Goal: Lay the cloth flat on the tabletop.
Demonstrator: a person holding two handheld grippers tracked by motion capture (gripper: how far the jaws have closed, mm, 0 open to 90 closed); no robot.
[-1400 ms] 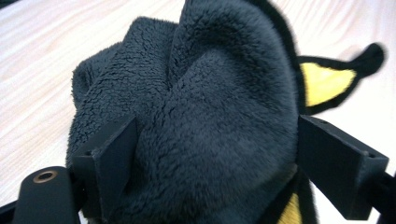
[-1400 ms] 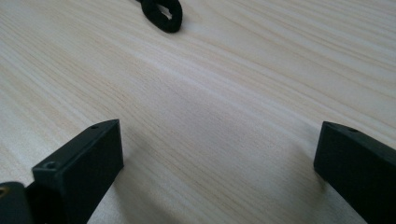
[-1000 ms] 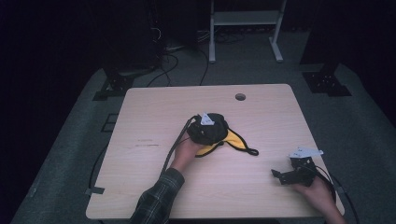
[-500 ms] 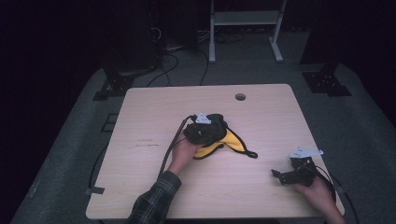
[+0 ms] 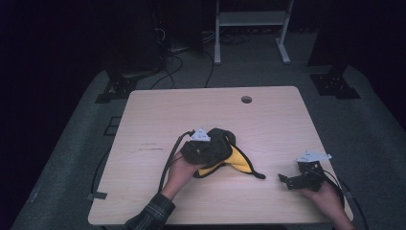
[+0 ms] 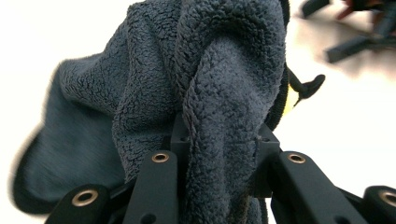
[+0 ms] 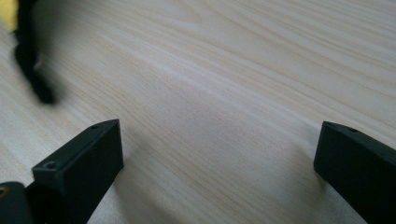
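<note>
A dark grey fleece cloth (image 5: 221, 144) with a yellow underside (image 5: 235, 164) and a black strap end (image 5: 259, 176) lies bunched at the middle of the wooden table (image 5: 268, 124). My left gripper (image 5: 214, 145) is shut on a thick fold of it. In the left gripper view the fleece (image 6: 224, 70) bulges up between the jaws of the left gripper (image 6: 219, 140). My right gripper (image 5: 286, 182) rests near the table's front right, apart from the cloth. In the right gripper view the right gripper (image 7: 219, 154) is open over bare wood, with the strap end (image 7: 30, 60) at the upper left.
A round cable hole (image 5: 246, 99) sits near the table's far edge. Black cables (image 5: 168, 163) trail from the left gripper over the front edge. A white metal stand (image 5: 249, 19) and dark equipment stand on the floor behind the table.
My left gripper has pulled the cloth toward the person and slightly left, bunching it more. The right gripper has stayed where it was.
</note>
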